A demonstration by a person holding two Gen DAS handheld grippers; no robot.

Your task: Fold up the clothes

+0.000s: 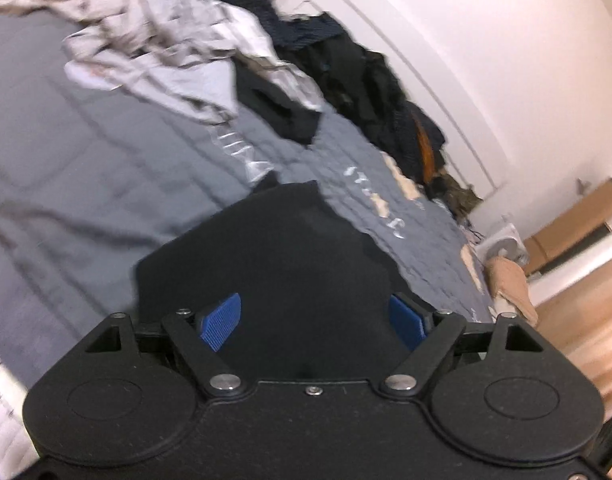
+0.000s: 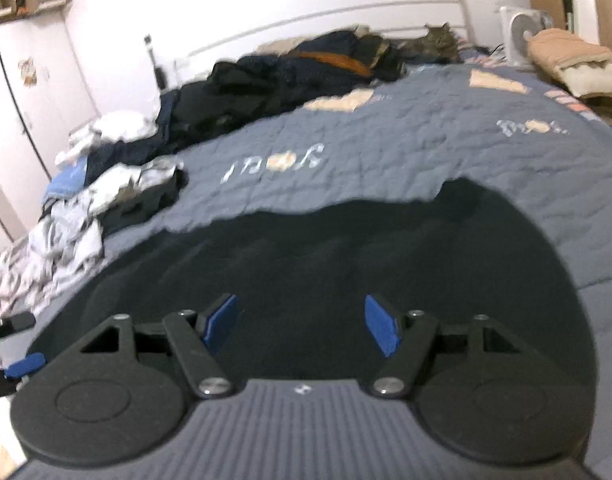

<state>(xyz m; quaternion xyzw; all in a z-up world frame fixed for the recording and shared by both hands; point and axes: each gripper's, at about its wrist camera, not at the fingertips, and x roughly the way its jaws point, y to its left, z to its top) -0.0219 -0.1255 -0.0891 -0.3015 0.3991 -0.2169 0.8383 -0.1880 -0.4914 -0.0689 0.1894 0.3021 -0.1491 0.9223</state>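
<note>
A black garment (image 1: 281, 264) lies spread flat on the grey quilt (image 1: 85, 168), close in front of both grippers. My left gripper (image 1: 313, 322) hangs over its near part, blue pads wide apart and pressing on nothing. In the right wrist view the same black garment (image 2: 330, 264) fills the lower middle. My right gripper (image 2: 301, 325) stands open above it, holding nothing. One blue pad (image 2: 25, 363) of the left gripper shows at the lower left edge of that view.
A heap of light patterned clothes (image 1: 165, 40) and a dark pile (image 1: 366, 88) lie along the bed's far side by the white wall. A cat (image 2: 438, 42) rests near the headboard. A white fan (image 2: 522, 36) and a folded beige blanket (image 2: 570, 60) sit at the right.
</note>
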